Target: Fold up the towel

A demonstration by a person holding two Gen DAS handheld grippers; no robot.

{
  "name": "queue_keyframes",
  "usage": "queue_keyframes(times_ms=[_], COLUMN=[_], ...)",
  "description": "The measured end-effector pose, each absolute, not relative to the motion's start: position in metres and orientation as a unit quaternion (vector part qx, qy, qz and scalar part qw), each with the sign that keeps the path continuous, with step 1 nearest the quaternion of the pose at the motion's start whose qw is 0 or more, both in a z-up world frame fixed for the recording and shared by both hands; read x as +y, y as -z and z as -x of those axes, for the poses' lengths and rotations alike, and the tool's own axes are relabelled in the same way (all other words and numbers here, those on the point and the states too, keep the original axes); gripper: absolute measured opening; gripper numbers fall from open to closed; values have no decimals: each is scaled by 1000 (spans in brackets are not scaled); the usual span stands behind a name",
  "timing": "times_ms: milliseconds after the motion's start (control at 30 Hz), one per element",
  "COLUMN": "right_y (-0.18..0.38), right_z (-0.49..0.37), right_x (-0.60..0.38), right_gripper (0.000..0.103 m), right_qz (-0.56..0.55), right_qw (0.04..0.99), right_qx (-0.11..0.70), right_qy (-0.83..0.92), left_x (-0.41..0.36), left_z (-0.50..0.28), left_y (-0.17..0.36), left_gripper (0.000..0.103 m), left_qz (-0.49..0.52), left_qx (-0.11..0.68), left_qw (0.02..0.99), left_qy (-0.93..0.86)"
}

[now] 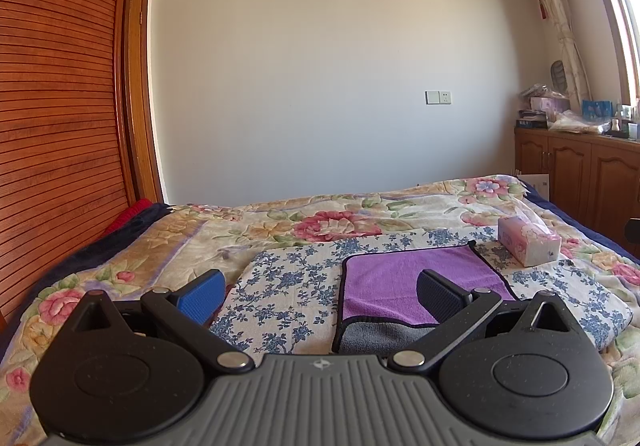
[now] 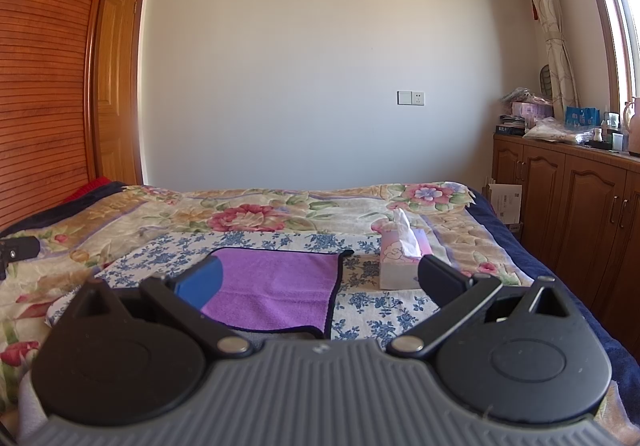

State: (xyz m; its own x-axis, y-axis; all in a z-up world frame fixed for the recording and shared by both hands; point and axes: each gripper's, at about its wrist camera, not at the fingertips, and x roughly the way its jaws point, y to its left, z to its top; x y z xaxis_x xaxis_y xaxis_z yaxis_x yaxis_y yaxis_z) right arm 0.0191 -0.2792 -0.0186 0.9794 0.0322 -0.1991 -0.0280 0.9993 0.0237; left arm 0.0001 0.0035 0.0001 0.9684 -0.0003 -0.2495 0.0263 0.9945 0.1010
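A purple towel (image 1: 396, 282) with a dark border lies flat on a blue-flowered cloth (image 1: 288, 286) on the bed; its near edge is turned over and shows the grey underside. It also shows in the right wrist view (image 2: 276, 286). My left gripper (image 1: 320, 292) is open and empty, held just short of the towel's near left part. My right gripper (image 2: 320, 278) is open and empty, held just short of the towel's near right corner.
A tissue box (image 1: 528, 242) stands on the bed right of the towel, seen also in the right wrist view (image 2: 398, 260). A wooden wardrobe (image 1: 60, 125) is at the left. Wooden cabinets (image 2: 580, 197) with clutter on top line the right wall.
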Motion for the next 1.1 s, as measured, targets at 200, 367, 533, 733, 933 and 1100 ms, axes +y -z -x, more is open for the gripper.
queue_keyframes(times_ms=[200,367,533,733,933,1100], right_y=[22,23,23,26,28,29], right_z=[-21,-23,-30,-37,-44,-49], right_x=[-277,-274,-275,-275,-274,-272], right_gripper=[103,103,103,103,103,103], right_qz=[-9,-8,-9,-14,-13,-6], right_qw=[994,994,992,991,990,989], right_qx=[104,109,120,131,140,145], right_qy=[-17,-21,-25,-32,-34,-38], left_x=[3,-1,-6,-8,-9,-10], left_z=[-1,-4,-13,-24,-32,-38], left_y=[1,1,3,7,11,13], left_gripper=[103,103,103,103,103,103], left_qz=[-52,-59,-68,-68,-73,-76], left_qx=[130,138,152,170,180,187], left_qw=[990,989,986,983,981,979], left_qy=[9,15,20,21,23,25])
